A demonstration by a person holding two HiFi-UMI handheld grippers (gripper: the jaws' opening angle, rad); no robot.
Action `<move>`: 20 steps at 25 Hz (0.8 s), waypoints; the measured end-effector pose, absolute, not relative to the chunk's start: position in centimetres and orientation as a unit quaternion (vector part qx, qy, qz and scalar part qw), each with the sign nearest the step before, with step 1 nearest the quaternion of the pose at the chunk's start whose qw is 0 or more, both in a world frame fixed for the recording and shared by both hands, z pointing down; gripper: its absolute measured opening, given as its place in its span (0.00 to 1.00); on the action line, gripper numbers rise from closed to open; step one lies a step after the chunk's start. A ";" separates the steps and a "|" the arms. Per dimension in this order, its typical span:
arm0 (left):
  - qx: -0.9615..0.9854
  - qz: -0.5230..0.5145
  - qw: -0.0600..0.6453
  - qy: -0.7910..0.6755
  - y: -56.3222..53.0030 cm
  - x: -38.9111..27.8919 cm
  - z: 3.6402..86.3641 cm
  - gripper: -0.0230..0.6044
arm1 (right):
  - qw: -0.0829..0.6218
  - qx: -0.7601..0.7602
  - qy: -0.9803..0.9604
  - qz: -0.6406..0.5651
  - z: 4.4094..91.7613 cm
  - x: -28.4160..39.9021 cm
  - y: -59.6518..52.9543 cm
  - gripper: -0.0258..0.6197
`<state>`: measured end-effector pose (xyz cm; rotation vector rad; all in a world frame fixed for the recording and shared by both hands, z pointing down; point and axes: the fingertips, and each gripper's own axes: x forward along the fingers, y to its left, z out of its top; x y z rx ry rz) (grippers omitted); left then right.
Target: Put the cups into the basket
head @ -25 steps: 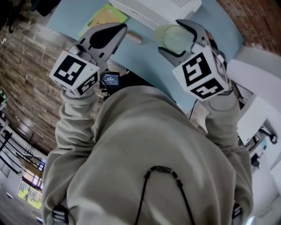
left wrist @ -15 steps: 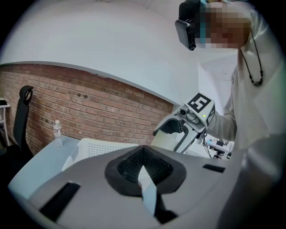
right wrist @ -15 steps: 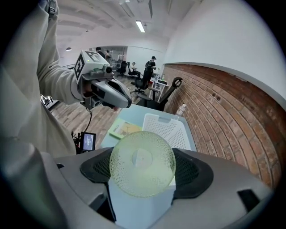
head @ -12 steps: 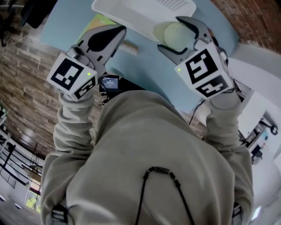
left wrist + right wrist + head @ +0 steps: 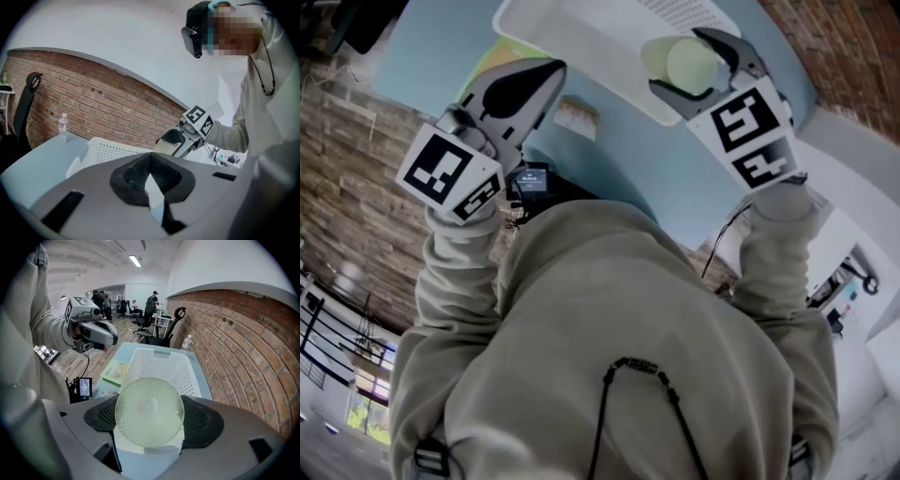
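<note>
While tight on cup (image 5: 149,411), right jaws.

We're in an open-plan office. Upper middle of the right gripper view, people (image 5: 99,300) stand among swivel chairs (image 5: 143,323) under a ceiling strip light (image 5: 135,260). A brick wall (image 5: 234,329) runs along the right, and there's wood-plank floor (image 5: 342,197) at the head view's left.

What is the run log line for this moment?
right gripper: shut on green cup, at white basket rim | left gripper: shut, empty | cup: not released
</note>
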<state>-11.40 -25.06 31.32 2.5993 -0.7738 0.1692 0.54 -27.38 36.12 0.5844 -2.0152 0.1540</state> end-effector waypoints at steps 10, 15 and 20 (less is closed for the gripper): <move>0.917 0.049 0.244 -0.311 -27.3 -14.0 34.6 0.03 | 0.516 0.211 -0.826 0.088 42.9 -1.9 -31.6 0.64; 0.910 0.048 0.260 -0.320 -27.5 -15.1 36.0 0.03 | 0.535 0.199 -0.817 0.085 46.3 -2.6 -33.5 0.64; 0.902 0.038 0.273 -0.332 -27.4 -16.4 37.4 0.03 | 0.542 0.199 -0.811 0.093 49.3 -3.4 -35.0 0.64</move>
